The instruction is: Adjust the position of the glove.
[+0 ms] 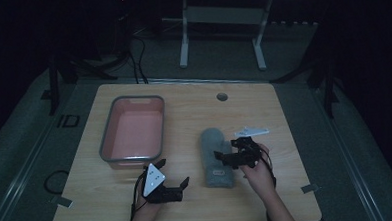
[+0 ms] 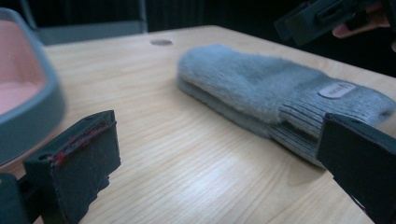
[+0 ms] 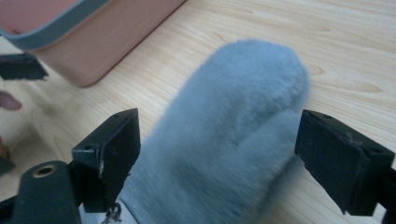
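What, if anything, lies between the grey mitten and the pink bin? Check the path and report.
Nothing visible stands in the way. The grey mitten lies flat on the table, with bare wood between it and the pink bin to its left. The left tool sits nearer the person, off that line; the right tool hovers open over the mitten.

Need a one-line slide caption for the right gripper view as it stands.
Right gripper with jaws open over a grey mitten lying flat on the wooden table, pink bin behind.
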